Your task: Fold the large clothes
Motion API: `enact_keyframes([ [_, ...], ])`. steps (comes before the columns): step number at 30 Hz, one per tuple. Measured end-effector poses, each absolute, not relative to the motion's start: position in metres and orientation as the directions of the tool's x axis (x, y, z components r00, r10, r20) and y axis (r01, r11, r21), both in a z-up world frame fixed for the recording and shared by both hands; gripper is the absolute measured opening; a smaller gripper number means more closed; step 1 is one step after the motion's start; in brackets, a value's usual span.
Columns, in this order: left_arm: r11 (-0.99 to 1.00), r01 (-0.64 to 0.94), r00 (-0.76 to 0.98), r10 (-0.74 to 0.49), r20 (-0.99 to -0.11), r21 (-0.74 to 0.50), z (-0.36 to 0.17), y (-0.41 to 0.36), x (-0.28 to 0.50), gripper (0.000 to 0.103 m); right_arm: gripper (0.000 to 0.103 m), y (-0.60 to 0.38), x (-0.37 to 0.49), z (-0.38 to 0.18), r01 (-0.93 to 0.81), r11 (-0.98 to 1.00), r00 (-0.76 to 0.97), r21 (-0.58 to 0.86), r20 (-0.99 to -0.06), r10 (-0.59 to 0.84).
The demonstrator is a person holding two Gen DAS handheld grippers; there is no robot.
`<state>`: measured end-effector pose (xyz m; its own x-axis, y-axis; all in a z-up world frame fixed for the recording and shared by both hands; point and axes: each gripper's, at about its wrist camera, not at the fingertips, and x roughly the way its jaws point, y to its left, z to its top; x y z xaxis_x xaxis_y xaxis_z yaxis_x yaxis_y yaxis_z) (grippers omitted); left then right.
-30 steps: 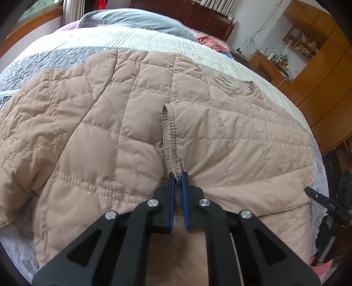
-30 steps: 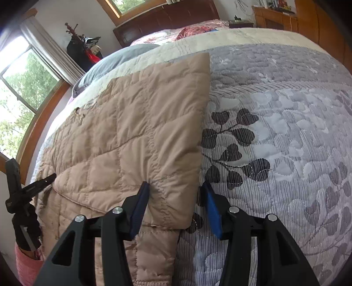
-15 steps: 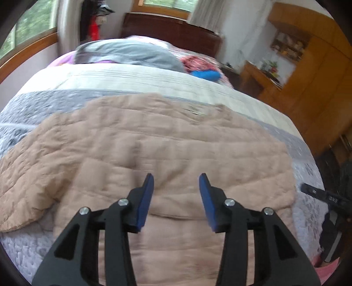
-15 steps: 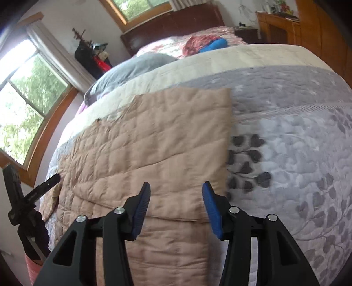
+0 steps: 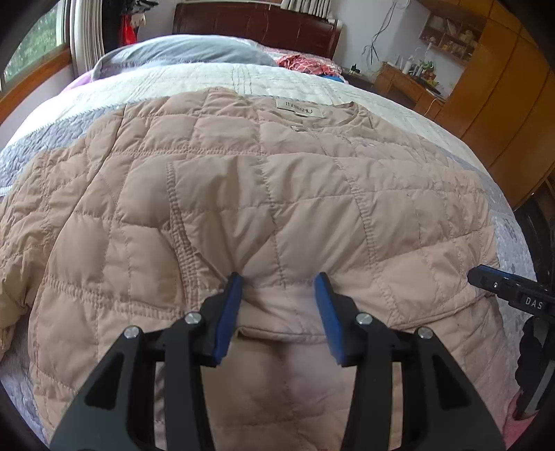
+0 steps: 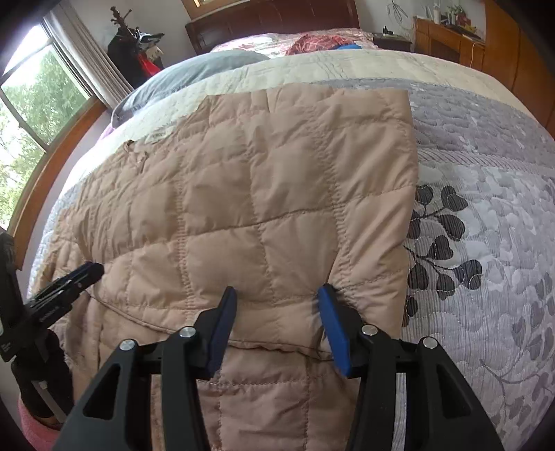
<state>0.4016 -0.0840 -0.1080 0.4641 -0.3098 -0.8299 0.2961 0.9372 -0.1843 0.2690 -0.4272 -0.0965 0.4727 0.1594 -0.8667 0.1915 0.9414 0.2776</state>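
Left gripper (image 5: 279,288) first: its blue-padded jaws stand wide apart, gripping nothing, with both fingertips pressed down into the puffy surface of the beige quilted jacket (image 5: 263,194). Just behind the tips runs the edge of a folded-over panel, with smoother lining showing below it between the black finger arms. Over on the other side, the right gripper (image 6: 277,298) is the same story: jaws spread, empty, tips dimpling the fabric close to the jacket's straight right-hand edge. Each gripper shows up in the other's camera, a black tip poking in at the frame's side.

The jacket lies spread flat across the bed, partly folded. In the left wrist view a sleeve (image 5: 215,180) is laid across the body toward the middle, and the neckline with its sewn brand label (image 5: 300,110) sits at the far end, facing up. In the right wrist view the folded side forms a clean rectangle (image 6: 312,166) with a sharp corner at the top right.

Underneath, a grey quilted bedspread (image 6: 485,194) with a dark leaf motif (image 6: 440,243) beside the jacket's edge. Beyond it, a grey pillow (image 5: 187,52), a dark wooden headboard (image 5: 256,24), red patterned cloth (image 6: 319,41), a window (image 6: 31,114) and wooden cabinets (image 5: 503,97).
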Motion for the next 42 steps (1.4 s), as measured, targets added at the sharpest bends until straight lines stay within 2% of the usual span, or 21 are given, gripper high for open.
enact_keyframes([
  [4,0.938,0.299,0.47,-0.303,-0.829,-0.174,-0.107,-0.084,0.401,0.044,0.05,-0.415,0.271,-0.098,0.172,0.963,0.478,0.209,-0.872,0.104],
  [8,0.934,0.258,0.454,-0.343,-0.823,-0.247,-0.095,-0.074,0.399,0.045,0.052,-0.426,0.263,-0.085,0.144,0.947,0.506,0.286,-0.844,0.178],
  [9,0.929,0.245,0.46,-0.363,-0.81,-0.278,-0.087,-0.066,0.395,0.051,0.052,-0.429,0.254,-0.076,0.112,0.94,0.545,0.321,-0.811,0.212],
  [10,0.922,0.234,0.482,-0.386,-0.786,-0.309,-0.076,-0.055,0.389,0.057,0.057,-0.432,0.248,-0.067,0.087,0.934,0.574,0.346,-0.784,0.237],
  [11,0.921,0.228,0.502,-0.39,-0.772,-0.316,-0.069,-0.046,0.384,0.068,0.067,-0.436,0.239,-0.06,0.068,0.928,0.606,0.366,-0.754,0.253],
  [12,0.923,0.222,0.525,-0.385,-0.759,-0.314,-0.061,-0.037,0.377,0.072,0.071,-0.444,0.228,-0.052,0.07,0.928,0.638,0.366,-0.731,0.24],
  [15,0.937,0.191,0.573,-0.348,-0.742,-0.292,-0.046,0.005,0.353,0.076,0.072,-0.467,0.218,-0.046,0.149,0.931,0.64,0.333,-0.75,0.166],
  [18,0.957,0.101,0.587,-0.278,-0.76,-0.272,-0.049,0.059,0.334,0.076,0.072,-0.486,0.216,-0.054,0.179,0.91,0.622,0.374,-0.76,0.19],
  [27,0.901,-0.346,0.555,-0.028,-0.831,-0.262,-0.08,0.255,0.275,0.076,0.072,-0.487,0.23,-0.089,0.23,0.905,0.539,0.358,-0.821,0.188],
  [31,0.793,-0.476,0.585,-0.037,-0.81,-0.38,-0.087,0.324,0.265,0.076,0.072,-0.482,0.232,-0.097,0.233,0.903,0.527,0.361,-0.827,0.195],
  [36,0.692,-0.539,0.616,-0.066,-0.785,-0.481,-0.1,0.368,0.281,0.071,0.072,-0.479,0.234,-0.101,0.23,0.903,0.526,0.361,-0.827,0.197],
  [41,0.663,-0.565,0.63,-0.037,-0.776,-0.491,-0.103,0.38,0.3,0.066,0.072,-0.48,0.236,-0.104,0.226,0.909,0.524,0.351,-0.83,0.19],
  [42,0.665,-0.573,0.627,-0.021,-0.779,-0.479,-0.105,0.381,0.303,0.06,0.072,-0.48,0.236,-0.105,0.225,0.911,0.523,0.347,-0.831,0.188],
])
